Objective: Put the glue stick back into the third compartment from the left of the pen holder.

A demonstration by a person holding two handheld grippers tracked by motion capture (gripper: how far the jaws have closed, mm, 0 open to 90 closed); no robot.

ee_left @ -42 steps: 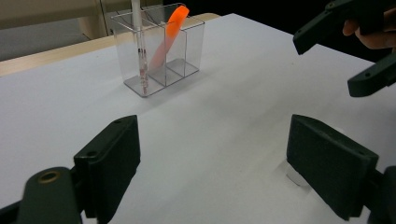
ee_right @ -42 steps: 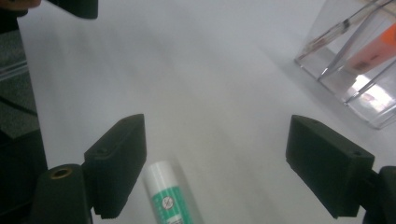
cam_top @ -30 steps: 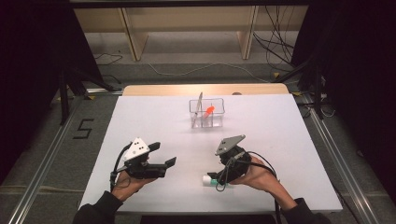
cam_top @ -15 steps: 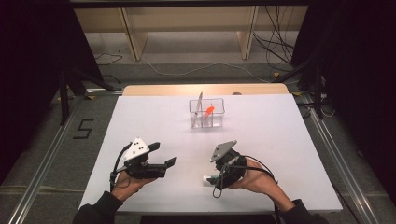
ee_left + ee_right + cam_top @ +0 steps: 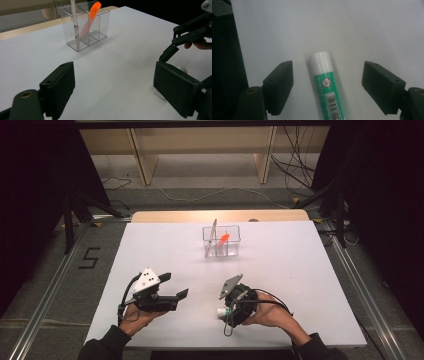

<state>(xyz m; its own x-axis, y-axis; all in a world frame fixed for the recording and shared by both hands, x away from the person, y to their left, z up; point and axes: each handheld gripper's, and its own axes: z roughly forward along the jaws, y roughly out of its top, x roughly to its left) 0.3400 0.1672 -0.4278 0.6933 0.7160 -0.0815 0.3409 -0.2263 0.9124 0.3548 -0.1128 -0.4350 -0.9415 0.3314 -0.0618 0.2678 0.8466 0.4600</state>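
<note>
The glue stick (image 5: 327, 86) lies flat on the white tabletop (image 5: 300, 270), directly under the right tool (image 5: 327, 85) and midway between its two black jaws. The jaws stand wide apart, one on each side of the stick, neither touching it. In the right gripper view the stick points away from the camera, its white cap at the far end and its green body running down to the bottom edge. From the high view the right tool (image 5: 235, 306) is tipped down over the stick near the front edge of the tabletop, and the white cap (image 5: 221, 312) peeks out at its left.

The left tool (image 5: 172, 287) is held just above the tabletop, well to the left of the stick, its jaws also spread wide with nothing between them.

A clear plastic organizer (image 5: 221, 241) with several compartments stands farther back, near the middle of the tabletop. An orange item (image 5: 90, 15) leans in one compartment, and a thin whitish stick-like item (image 5: 74, 20) stands nearly upright in the corner compartment beside it.

The green label of the glue stick carries a small round red-and-white symbol (image 5: 326, 82) and, below it, a barcode (image 5: 334, 107); the fine print is too small to read. A black "5" (image 5: 89, 258) is marked on the floor left of the tabletop.
</note>
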